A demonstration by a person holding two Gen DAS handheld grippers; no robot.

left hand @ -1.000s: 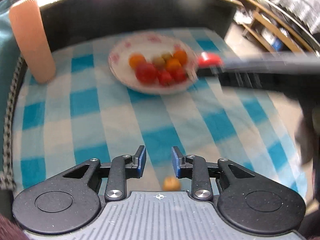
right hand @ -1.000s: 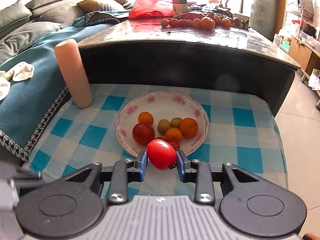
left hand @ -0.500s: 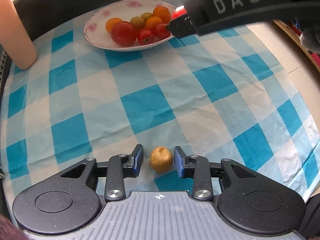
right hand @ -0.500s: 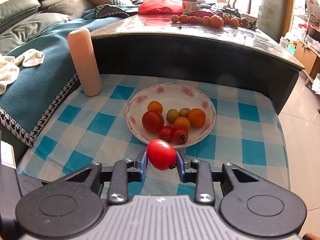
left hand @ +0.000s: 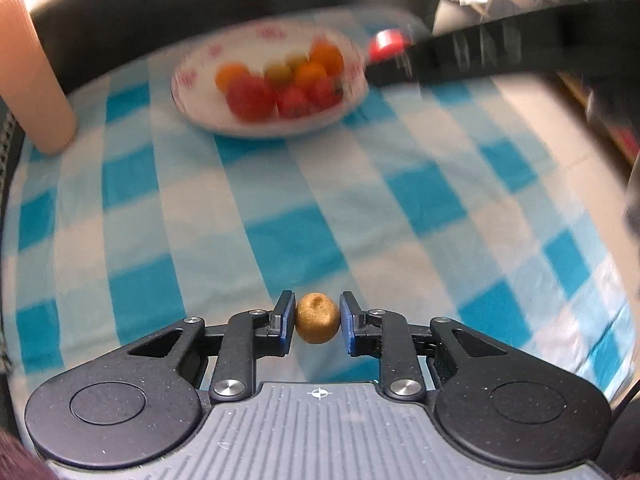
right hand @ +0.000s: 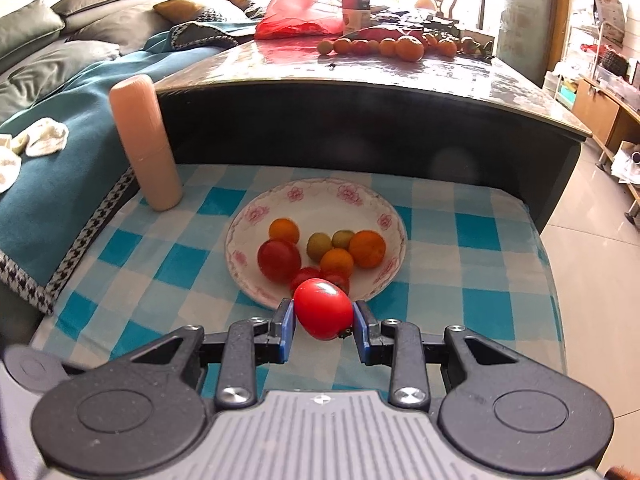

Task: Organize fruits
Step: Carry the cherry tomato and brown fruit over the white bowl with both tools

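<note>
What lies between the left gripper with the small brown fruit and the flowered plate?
In the left wrist view, only bare blue-checked cloth lies between the left gripper, shut on the small brown fruit, and the flowered plate.

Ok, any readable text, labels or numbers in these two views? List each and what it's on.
Nothing is legible in either view.
Pale lettering on the side of the right gripper, left wrist view: motion-blurred, unreadable.
Label on the dark can on the far table: too small to read.
Printed sheet on the wall at the right: too small to read.
</note>
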